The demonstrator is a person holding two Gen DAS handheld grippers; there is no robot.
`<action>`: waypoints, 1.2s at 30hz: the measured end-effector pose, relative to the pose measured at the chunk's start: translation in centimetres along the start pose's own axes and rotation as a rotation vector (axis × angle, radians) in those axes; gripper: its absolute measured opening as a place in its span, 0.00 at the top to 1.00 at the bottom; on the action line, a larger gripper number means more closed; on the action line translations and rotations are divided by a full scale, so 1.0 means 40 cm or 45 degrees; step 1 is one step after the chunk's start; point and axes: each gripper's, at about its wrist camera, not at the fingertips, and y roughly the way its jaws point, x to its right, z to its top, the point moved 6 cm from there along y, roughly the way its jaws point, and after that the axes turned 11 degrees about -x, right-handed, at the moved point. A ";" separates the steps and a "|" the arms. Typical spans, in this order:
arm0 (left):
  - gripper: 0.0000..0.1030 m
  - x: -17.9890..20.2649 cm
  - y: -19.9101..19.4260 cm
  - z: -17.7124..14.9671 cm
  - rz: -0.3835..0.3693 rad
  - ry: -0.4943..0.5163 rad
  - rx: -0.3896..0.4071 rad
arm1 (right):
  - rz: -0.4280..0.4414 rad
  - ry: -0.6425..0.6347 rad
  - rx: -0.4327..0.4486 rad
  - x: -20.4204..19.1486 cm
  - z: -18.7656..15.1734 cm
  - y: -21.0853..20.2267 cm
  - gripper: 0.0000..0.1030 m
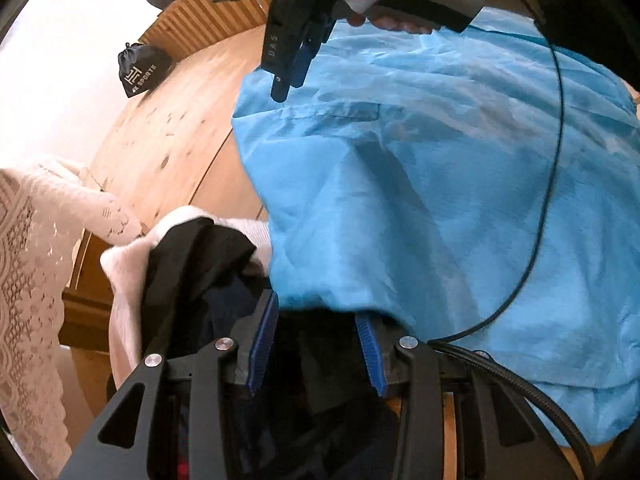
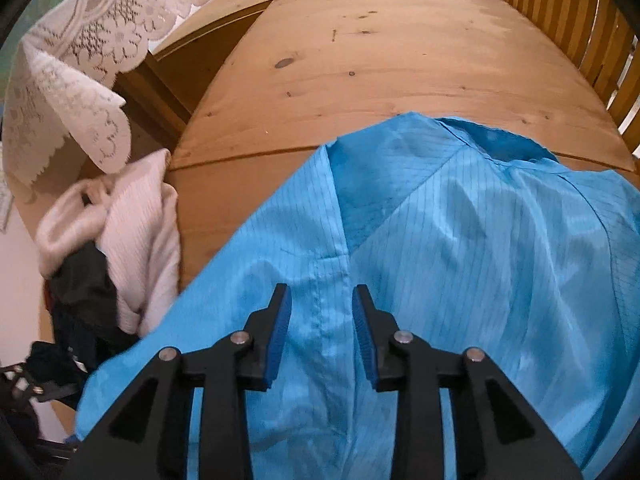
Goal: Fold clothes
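A: Left wrist view first. Any containers?

B: Only a black drawstring bag (image 1: 140, 70) far off on the wooden table (image 1: 172, 136); its contents can't be seen. The blue garment (image 1: 440, 200) lies spread on the table, filling the right side.

A: And the left gripper (image 1: 316, 344)?

B: Jaws apart, nothing pinched; the garment's hem just overlaps the right pad. Beneath and to the left sits a heap of dark clothes (image 1: 208, 272) with a white knit (image 1: 120, 268), blurred. A cable (image 1: 554, 184) crosses the garment. The right gripper (image 1: 290, 80) hangs above the far edge, held by a hand (image 1: 394, 22) cut off at the top.

A: Right wrist view?

B: The right gripper (image 2: 322, 320) is released above the garment's (image 2: 480, 260) front seam, gripping nothing. The white knit (image 2: 136, 240) and dark clothes (image 2: 80, 280) pile at the left edge; a lace cloth (image 2: 80, 80) hangs beyond.
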 end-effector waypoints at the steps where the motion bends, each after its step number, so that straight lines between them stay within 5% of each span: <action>1: 0.68 -0.003 0.009 0.014 -0.012 0.002 0.011 | 0.004 0.000 0.000 0.000 0.005 -0.002 0.69; 5: 0.90 -0.020 0.037 0.034 0.035 -0.014 0.043 | 0.024 0.007 -0.003 0.000 0.026 0.016 0.67; 15: 0.95 -0.046 0.034 0.002 0.028 -0.096 0.133 | 0.116 0.029 0.007 -0.008 0.093 0.110 0.66; 16: 0.95 -0.057 0.029 -0.002 0.038 -0.111 0.140 | 0.133 0.021 0.010 -0.015 0.098 0.118 0.74; 17: 0.96 -0.069 0.025 -0.006 0.048 -0.126 0.146 | 0.129 0.004 0.005 -0.026 0.099 0.125 1.00; 22: 0.97 -0.152 0.040 -0.020 0.100 -0.265 0.165 | -0.004 -0.014 0.131 -0.038 0.134 0.105 0.99; 25: 0.93 -0.170 0.108 -0.037 0.177 -0.271 0.061 | -0.107 0.047 0.122 -0.014 0.147 0.103 0.99; 31: 0.87 -0.155 0.088 -0.064 0.174 -0.259 -0.017 | -0.092 -0.081 0.130 -0.085 -0.010 -0.035 0.96; 36: 0.78 -0.126 0.008 -0.142 0.201 -0.243 -0.069 | -0.123 -0.362 0.038 -0.194 -0.304 -0.151 0.87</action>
